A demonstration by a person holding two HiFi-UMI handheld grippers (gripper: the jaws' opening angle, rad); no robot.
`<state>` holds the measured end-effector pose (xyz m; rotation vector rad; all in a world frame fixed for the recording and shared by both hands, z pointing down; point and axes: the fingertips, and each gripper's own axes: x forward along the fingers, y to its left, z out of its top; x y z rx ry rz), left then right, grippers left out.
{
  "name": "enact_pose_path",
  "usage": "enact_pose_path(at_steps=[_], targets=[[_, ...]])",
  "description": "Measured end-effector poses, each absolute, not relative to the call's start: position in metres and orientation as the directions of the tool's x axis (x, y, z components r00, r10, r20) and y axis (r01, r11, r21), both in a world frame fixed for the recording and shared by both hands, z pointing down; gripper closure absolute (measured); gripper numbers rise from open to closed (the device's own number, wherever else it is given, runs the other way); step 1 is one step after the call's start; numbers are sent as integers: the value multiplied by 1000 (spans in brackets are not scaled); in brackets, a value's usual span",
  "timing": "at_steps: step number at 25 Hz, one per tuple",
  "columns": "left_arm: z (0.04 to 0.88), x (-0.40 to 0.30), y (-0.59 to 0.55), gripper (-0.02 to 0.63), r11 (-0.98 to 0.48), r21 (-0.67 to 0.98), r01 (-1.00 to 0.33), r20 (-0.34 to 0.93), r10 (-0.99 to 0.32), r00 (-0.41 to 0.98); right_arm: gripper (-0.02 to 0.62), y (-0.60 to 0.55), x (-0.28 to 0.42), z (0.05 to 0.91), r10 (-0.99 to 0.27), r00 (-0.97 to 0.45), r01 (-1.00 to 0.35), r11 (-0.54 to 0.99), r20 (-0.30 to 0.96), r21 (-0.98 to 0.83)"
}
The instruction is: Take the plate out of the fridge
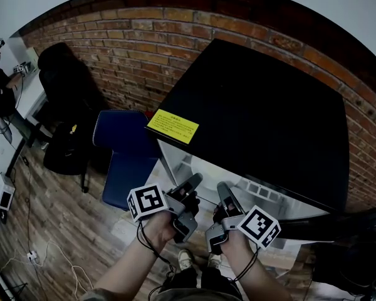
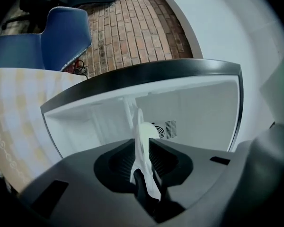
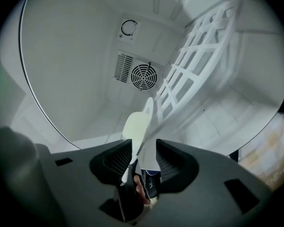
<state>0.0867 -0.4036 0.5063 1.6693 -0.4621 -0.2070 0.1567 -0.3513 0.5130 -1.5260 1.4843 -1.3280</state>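
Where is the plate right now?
The plate, seen edge-on, sits between the jaws of both the left gripper and the right gripper, at the open fridge, close to its wire shelf.

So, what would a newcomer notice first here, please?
A white plate stands edge-on between the jaws of both the left gripper and the right gripper, inside the open fridge. In the head view, the fridge's black top with a yellow sticker stands out against the brick wall.

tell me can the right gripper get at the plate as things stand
Probably yes: the rim of the plate already stands between the open jaws of the right gripper, close against one pad, and nothing else sits between them.
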Motion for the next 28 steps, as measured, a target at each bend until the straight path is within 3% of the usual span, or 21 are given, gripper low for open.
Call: enact_pose_path(at_steps=[3,13,28], targets=[[509,87,-405,540,-64,983,-171,129,-415,900,442,-354,155,517,-963,-141,-301,-180,230,-936],[510,93,-405,571,-24,990,-138,116,-413,903,537,-361,153,512,-971,-144,-212,-156,189,-965],[507,85,-377,578,2,991,-132,121,-415,902,557,-336,146,509,-959,-165,-159,-204,230,-966]])
